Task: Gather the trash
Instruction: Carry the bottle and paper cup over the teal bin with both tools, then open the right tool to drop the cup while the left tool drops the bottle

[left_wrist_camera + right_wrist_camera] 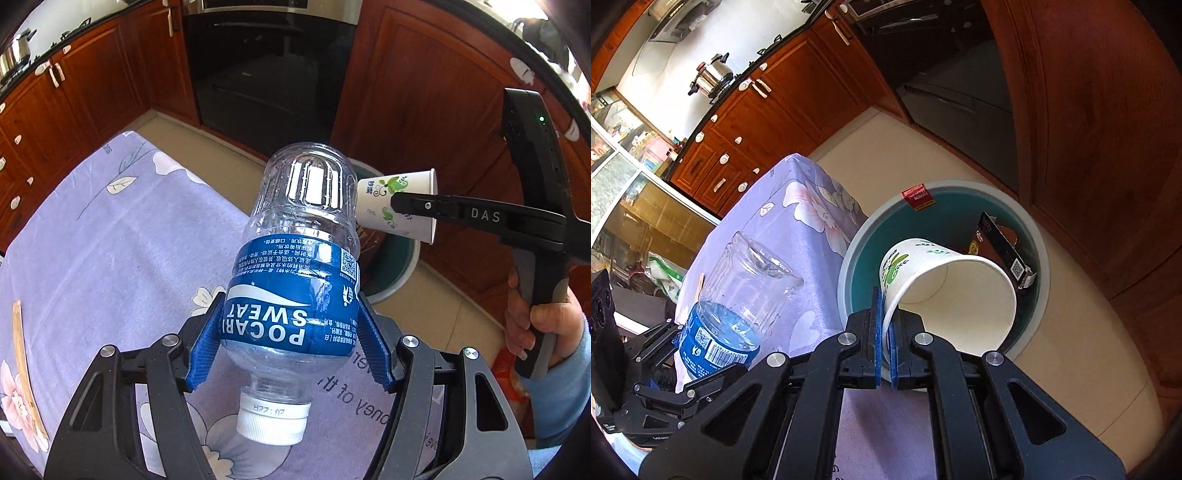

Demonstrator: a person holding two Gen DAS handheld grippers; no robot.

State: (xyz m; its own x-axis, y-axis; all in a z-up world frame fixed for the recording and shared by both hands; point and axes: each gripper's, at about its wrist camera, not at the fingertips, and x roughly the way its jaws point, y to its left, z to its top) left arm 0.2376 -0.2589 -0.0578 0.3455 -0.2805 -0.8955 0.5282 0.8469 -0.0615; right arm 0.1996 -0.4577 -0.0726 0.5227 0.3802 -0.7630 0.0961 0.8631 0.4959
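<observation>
Only right view, bin (1043, 236) holds carton (1001, 247)

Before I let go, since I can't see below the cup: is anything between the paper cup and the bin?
Nothing visible is. The right gripper pinches the paper cup by its rim over the open bin. The bin already holds a dark carton, off to one side.

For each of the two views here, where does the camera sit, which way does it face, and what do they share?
Left wrist: on the left gripper, looking down along its fingers at the Pocari Sweat bottle they grip; the person's right hand shows.
Right wrist: on the right gripper, looking down at the paper cup pinched by its wall, above the trash bin.
Shared: bottle, cup, bin, floral tablecloth.
</observation>
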